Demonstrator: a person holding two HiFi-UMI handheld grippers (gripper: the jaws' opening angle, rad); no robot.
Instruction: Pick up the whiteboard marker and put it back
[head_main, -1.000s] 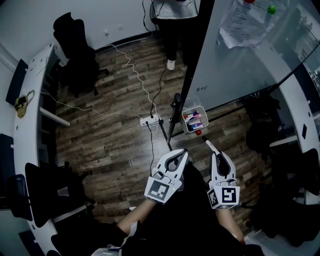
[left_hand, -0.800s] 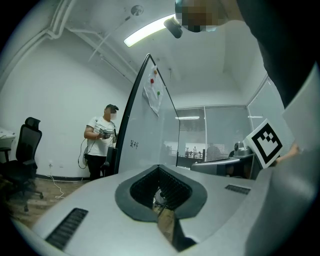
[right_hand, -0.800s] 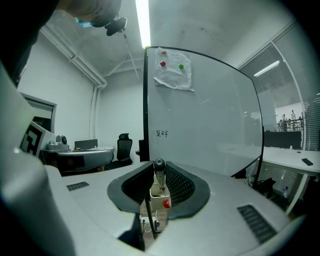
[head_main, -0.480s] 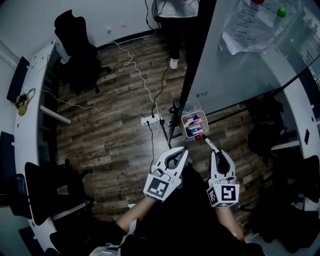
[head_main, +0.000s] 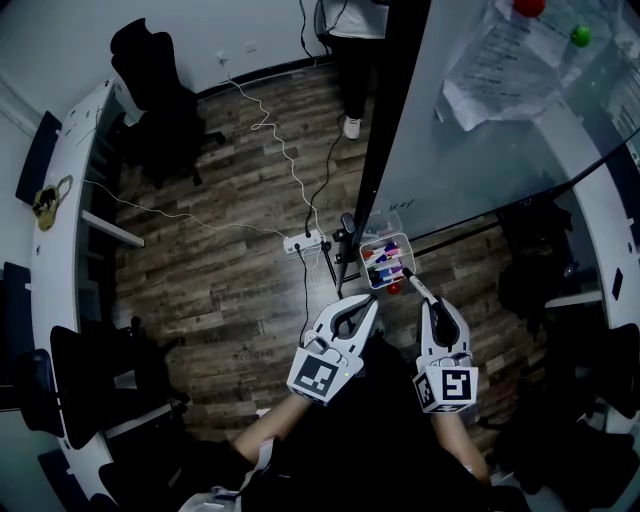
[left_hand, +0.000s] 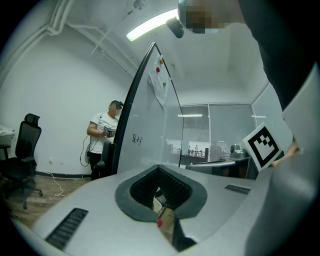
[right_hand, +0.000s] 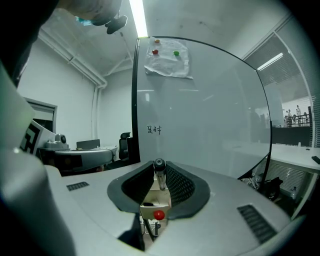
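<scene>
Gripping the whiteboard marker (right_hand: 159, 176) between clenched jaws, right gripper (head_main: 433, 306) holds its tip at the marker box (head_main: 368, 274) just ahead; left gripper (head_main: 371, 303) alongside is closed, empty

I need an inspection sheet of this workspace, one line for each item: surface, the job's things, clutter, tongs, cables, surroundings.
Surface: wood plank floor.
Job's things: whiteboard marker held with its tip close to the clear marker tray at the whiteboard's lower edge; other markers lie in the tray.
Clutter: red round object just below the tray.
Tongs: left tongs shut, empty; right tongs shut on the marker.
Cables: white cable runs over the floor to a power strip.
Surroundings: whiteboard with pinned paper, office chair, standing person.
</scene>
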